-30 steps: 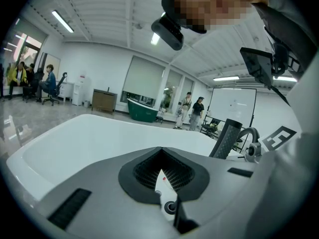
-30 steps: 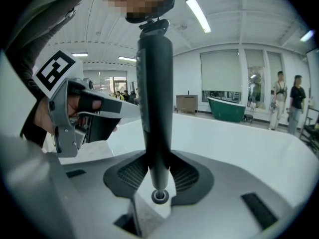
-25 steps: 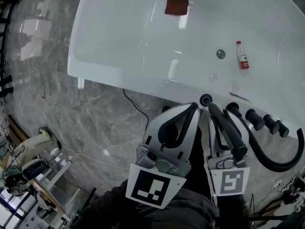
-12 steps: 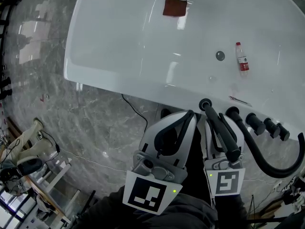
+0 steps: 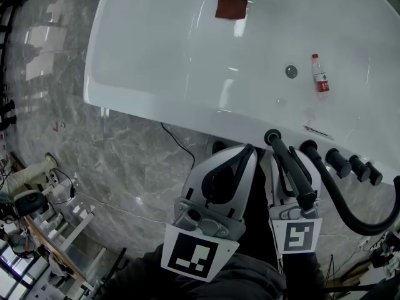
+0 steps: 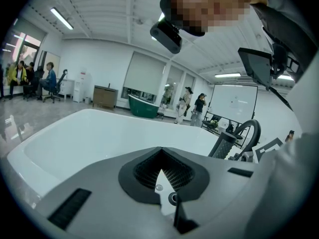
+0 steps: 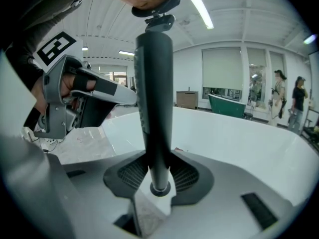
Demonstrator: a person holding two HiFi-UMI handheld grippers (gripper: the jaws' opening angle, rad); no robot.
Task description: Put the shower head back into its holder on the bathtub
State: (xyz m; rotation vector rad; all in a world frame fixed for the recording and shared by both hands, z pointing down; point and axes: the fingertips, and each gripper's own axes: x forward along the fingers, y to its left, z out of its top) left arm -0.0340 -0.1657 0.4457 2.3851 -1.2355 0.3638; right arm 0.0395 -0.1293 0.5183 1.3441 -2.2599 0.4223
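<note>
The right gripper (image 5: 289,158) is clenched on the black shower head (image 5: 290,167). In the right gripper view the rod-shaped shower head (image 7: 154,108) runs straight down between the two jaws, and its round end sits at their tips. In the head view this pair is at the lower right of the frame. The round end of the shower head lies over the near rim of the white bathtub (image 5: 156,55). Just to its right, a row of black fittings (image 5: 340,162) stands on the same rim. A black hose (image 5: 350,220) curves down from the fitting nearest the shower head and rises again at the right edge. I cannot tell which fitting is the holder.

The left gripper (image 5: 250,150) is beside the right one, lower centre of the frame, over the grey marble floor (image 5: 125,155). Its jaws are pressed together with nothing between them, as the left gripper view shows.

Inside the bathtub a brown cloth (image 5: 231,7) lies at the top centre. A small plastic bottle (image 5: 320,75) lies near the drain (image 5: 291,71) at the upper right.
</note>
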